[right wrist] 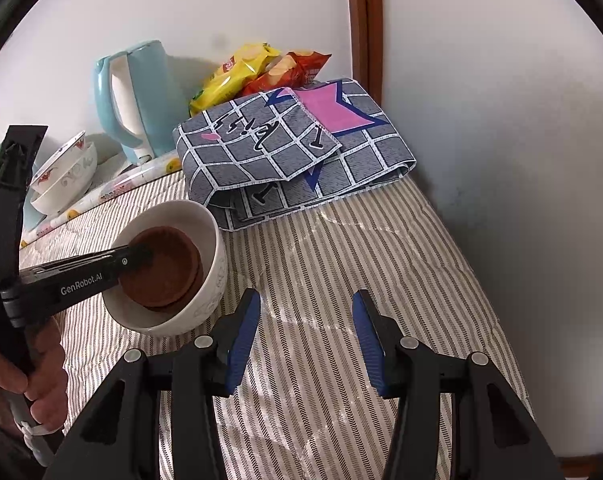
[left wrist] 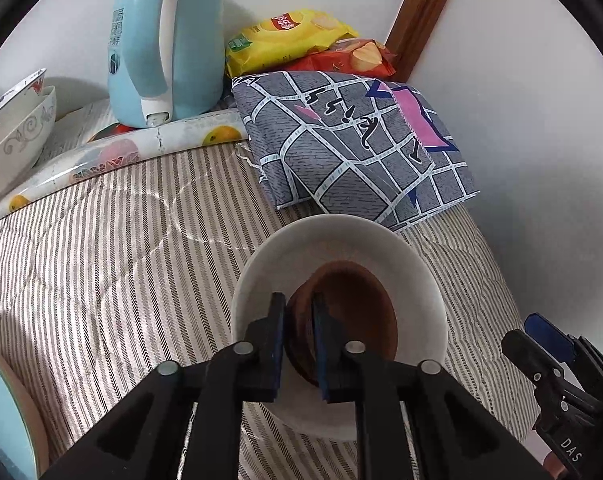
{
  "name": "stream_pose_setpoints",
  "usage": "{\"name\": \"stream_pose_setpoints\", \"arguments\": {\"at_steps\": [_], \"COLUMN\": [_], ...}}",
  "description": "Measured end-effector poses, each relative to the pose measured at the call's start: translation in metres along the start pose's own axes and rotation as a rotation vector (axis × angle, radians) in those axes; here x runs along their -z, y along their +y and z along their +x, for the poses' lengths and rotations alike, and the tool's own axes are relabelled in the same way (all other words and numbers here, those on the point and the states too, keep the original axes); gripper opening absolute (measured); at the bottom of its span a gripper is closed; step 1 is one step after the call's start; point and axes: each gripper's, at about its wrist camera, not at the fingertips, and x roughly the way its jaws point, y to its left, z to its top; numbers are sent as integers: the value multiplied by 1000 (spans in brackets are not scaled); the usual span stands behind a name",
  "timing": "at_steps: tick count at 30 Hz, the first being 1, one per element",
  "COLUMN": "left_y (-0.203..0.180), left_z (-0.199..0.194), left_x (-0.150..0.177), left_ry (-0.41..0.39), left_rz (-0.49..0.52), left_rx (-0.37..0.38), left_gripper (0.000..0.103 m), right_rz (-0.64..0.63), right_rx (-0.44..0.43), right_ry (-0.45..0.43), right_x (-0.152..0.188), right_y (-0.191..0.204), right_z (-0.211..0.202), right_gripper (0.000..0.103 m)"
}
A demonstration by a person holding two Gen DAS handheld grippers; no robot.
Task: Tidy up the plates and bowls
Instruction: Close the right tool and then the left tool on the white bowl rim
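**Brown dishes sit in white bowl, L gripper at their rim**

White bowl [left wrist: 257,280] sits on the striped quilt [left wrist: 113,248], near the folded grey checked cloth [left wrist: 341,148]. Inside it: brown dishes [left wrist: 361,304], nested, at least two, tilted against the bowl wall. L gripper [left wrist: 297,344] reaches down into the bowl; its fingers straddle the near rim of the brown dishes, one pad outside, one inside. Gap btw pads is narrow, and the pads look slightly off the rim, so the grip reads as loosened, not clamped. A hand [right wrist: 41,380] holds the L gripper's handle, seen in the R wrist view.

R gripper [right wrist: 305,344] hangs over bare quilt just right of the bowl, jaws apart w/ nothing btw them, blue pads clear.

Far left by the wall: two patterned bowls [left wrist: 17,128] stacked, one tipped inside the other. Beside them a light-blue kettle [left wrist: 161,40] on a fruit-print mat [left wrist: 113,152]. Behind the cloth, yellow snack bag [left wrist: 285,40] and orange snack bag [left wrist: 353,58] in the corner by a wooden frame [left wrist: 425,12]. A light-blue dish edge [left wrist: 5,420] shows at lower left of L wrist view.
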Motion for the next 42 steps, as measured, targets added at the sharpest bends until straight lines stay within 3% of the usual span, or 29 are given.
{"name": "stream_pose_setpoints", "arguments": {"at_steps": [6, 17, 28, 39, 42], "left_y": [-4, 14, 32, 32, 31], "left_z": [-10, -37, -26, -11, -5], "left_x": [0, -4, 0, 1, 0], "left_ry": [-16, -68, -15, 26, 43], "left_rz": [34, 0, -52, -55, -50], "left_rx": [-8, -47, -52, -49, -61], "left_gripper": [25, 26, 26, 26, 26], "right_rz": [3, -32, -47, -78, -81], "right_rx": [-14, -54, -93, -65, -66], "right_ry": [-6, -31, 24, 93, 119], "right_x": [-3, -19, -26, -28, -27], "right_y": [4, 22, 38, 49, 50], "right_z": [-3, -8, 17, 48, 57], "right_gripper": [48, 48, 48, 47, 40]}}
